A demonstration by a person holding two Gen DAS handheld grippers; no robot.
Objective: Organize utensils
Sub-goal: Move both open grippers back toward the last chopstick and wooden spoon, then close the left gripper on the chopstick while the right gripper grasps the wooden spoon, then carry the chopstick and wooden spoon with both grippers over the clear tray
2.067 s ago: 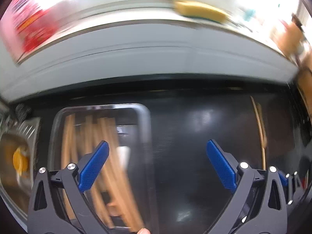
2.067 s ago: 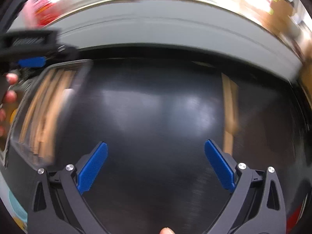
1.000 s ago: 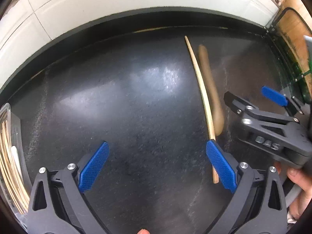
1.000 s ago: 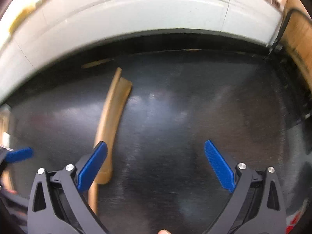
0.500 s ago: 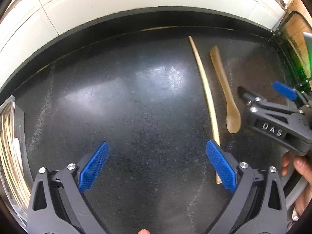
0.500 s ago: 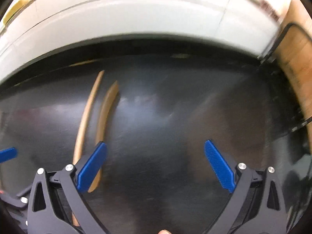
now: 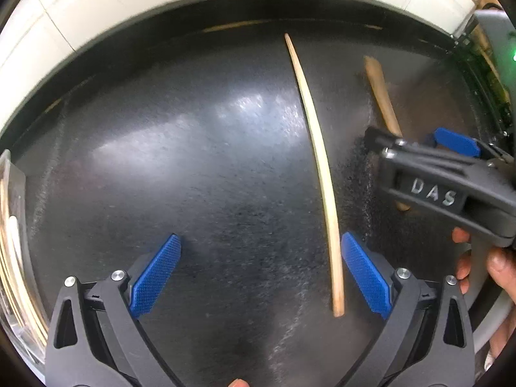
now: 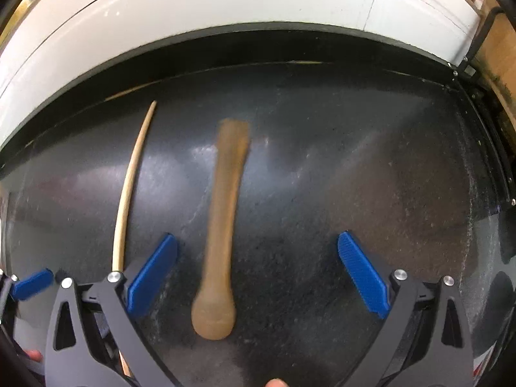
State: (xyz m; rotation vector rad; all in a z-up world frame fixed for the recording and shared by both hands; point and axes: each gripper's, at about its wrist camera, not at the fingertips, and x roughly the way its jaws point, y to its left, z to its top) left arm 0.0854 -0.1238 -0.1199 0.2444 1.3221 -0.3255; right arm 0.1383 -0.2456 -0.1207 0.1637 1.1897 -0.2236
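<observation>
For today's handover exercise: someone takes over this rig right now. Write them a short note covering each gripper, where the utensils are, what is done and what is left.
Left gripper: open, empty, over the black counter, with the single chopstick running just inside its right finger.
Right gripper: open, empty, with the wooden spoon between its fingers, bowl end nearest the camera. No contact visible.
Clear tray at the far left edge already holds several wooden sticks.
Done: some utensils are in the tray.
Left: grasp the spoon and the chopstick, which lie side by side, apart, and carry both to the tray.
</observation>
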